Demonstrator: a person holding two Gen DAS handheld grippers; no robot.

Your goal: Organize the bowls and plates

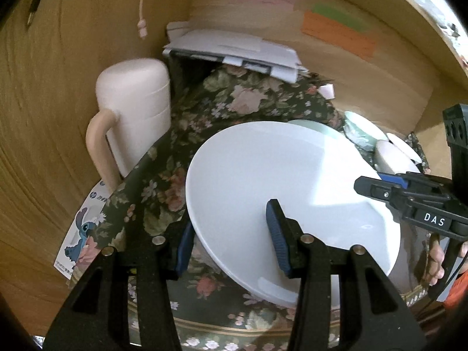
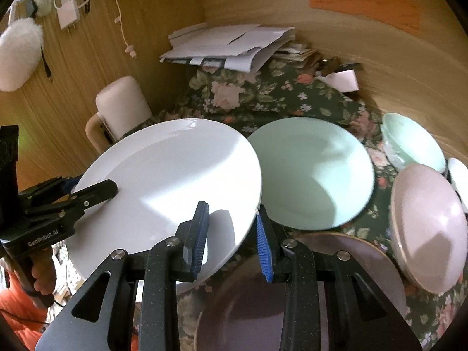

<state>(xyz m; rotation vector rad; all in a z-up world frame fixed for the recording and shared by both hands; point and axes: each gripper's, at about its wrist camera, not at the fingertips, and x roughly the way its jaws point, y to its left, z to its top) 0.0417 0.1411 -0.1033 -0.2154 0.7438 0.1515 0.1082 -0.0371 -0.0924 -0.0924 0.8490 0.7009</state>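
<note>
A large white plate [image 1: 263, 181] [image 2: 163, 181] hangs tilted above the floral tablecloth [image 1: 239, 99], gripped at two sides. My left gripper [image 1: 231, 242] is shut on its near rim, one blue pad under the plate and one on top. My right gripper [image 2: 231, 237] is shut on the opposite rim. Each gripper shows in the other's view: the right gripper [image 1: 377, 187] and the left gripper [image 2: 96, 190]. On the cloth lie a pale green plate [image 2: 316, 175], a green bowl [image 2: 415, 143], a pink bowl [image 2: 430, 228] and a dark plate [image 2: 248, 307] under my right fingers.
A cream jug with a handle [image 1: 134, 111] stands at the left by the wooden wall. A stack of papers [image 1: 234, 49] lies at the back. A white bowl's edge [image 2: 460, 181] shows at far right. A person's hand [image 2: 41, 275] grips the left tool.
</note>
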